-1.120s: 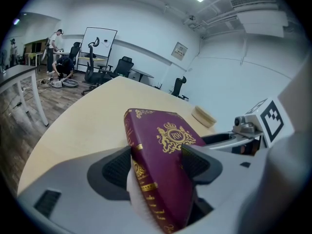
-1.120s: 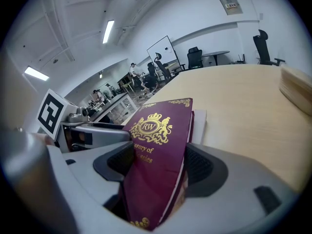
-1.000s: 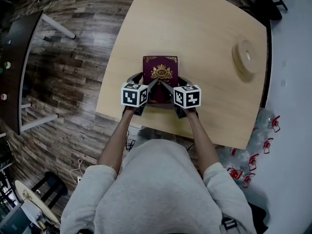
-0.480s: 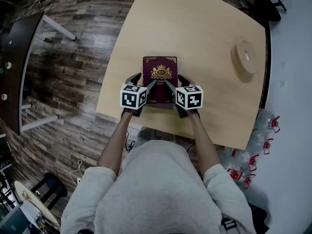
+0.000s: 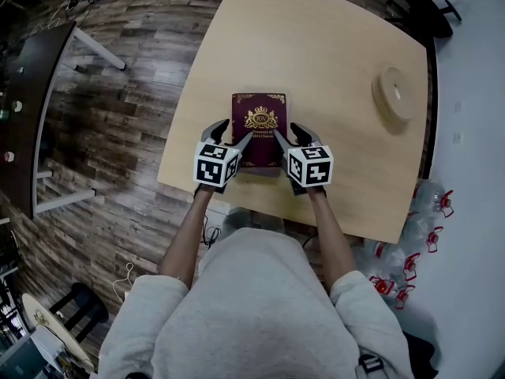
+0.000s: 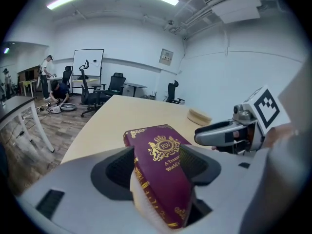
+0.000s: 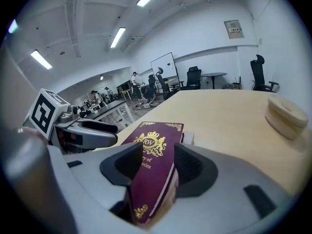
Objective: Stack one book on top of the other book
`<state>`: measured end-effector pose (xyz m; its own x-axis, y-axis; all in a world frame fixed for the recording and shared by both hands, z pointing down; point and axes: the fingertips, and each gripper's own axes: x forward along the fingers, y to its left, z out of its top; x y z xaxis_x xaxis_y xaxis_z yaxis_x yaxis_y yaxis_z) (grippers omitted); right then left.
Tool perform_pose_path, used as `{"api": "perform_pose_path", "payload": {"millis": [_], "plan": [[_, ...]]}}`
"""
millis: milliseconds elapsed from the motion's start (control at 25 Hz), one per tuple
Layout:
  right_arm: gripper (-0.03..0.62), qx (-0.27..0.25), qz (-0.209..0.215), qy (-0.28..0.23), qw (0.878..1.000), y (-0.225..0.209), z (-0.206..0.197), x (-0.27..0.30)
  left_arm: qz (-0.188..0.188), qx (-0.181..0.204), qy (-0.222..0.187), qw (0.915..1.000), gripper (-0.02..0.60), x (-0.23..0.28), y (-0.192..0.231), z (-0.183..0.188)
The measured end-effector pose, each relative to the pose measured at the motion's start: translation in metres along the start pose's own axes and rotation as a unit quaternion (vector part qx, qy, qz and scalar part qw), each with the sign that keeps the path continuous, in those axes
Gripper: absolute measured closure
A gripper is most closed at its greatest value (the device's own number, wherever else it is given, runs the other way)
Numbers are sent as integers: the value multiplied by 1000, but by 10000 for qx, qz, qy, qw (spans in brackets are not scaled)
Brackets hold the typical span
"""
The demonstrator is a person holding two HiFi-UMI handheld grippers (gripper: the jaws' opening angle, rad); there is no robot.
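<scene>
Maroon book [image 5: 259, 125], its cover carrying a gold crest and gold corner ornaments, is sitting with its near end between both pairs of jaws, its far end reaching out past them over the pale wooden table [image 5: 331, 69]. The left gripper [image 5: 234, 131] is taking the near left corner. In the left gripper view the book is standing tilted in the gap, its gold-banded spine and white page block facing the left jaw and its cover facing the right one, and both pads are pressing on it. The right gripper [image 5: 288, 133] is taking the near right corner. There the cover is lying against the left jaw and the page edges against the right jaw, so this pair is clamping the book too. Both pairs of jaws have just been closing, with the book between them.

In the right gripper view a pale edge [image 7: 188, 137] is showing under the book's far right corner, beyond the right jaw; I cannot tell what it is.

Each gripper's marker cube, left [image 5: 216, 163] and right [image 5: 308, 164], is sitting just behind its jaws, and the person's bare forearms are running back from them. A round wooden disc [image 5: 397, 91] is lying well beyond and to the right of the right jaws. Left of the table, dark plank floor [image 5: 126, 93] is showing.
</scene>
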<state>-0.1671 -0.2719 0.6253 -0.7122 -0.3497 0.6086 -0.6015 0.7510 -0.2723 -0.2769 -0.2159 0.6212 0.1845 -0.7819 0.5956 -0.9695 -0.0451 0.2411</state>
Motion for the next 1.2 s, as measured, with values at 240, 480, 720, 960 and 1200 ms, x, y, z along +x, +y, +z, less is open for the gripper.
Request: {"api": "perform_pose_path", "payload": {"millis": [240,480,720,960,1200], "plan": [[433,-190,-107,-311,9993,2,12,-18,-30,179,-225,9996,327,-18,-13,16],[491,-467,-228,-627,9967,5,26,-40,-7,423,-368,9984,389,-35,-26,28],[548,-647,-432,-1031,9916,6,42,-72,57,542,-608,9967,470,-56,-35,40],[589,-753,-699,-1430,9844,-2,55,-110,220,636,-848,9941,547,-76,-40,49],[589,-932,-712,-1584,9804,-2,54,-139,329,523,-1040,9927,572,-93,-39,49]]}}
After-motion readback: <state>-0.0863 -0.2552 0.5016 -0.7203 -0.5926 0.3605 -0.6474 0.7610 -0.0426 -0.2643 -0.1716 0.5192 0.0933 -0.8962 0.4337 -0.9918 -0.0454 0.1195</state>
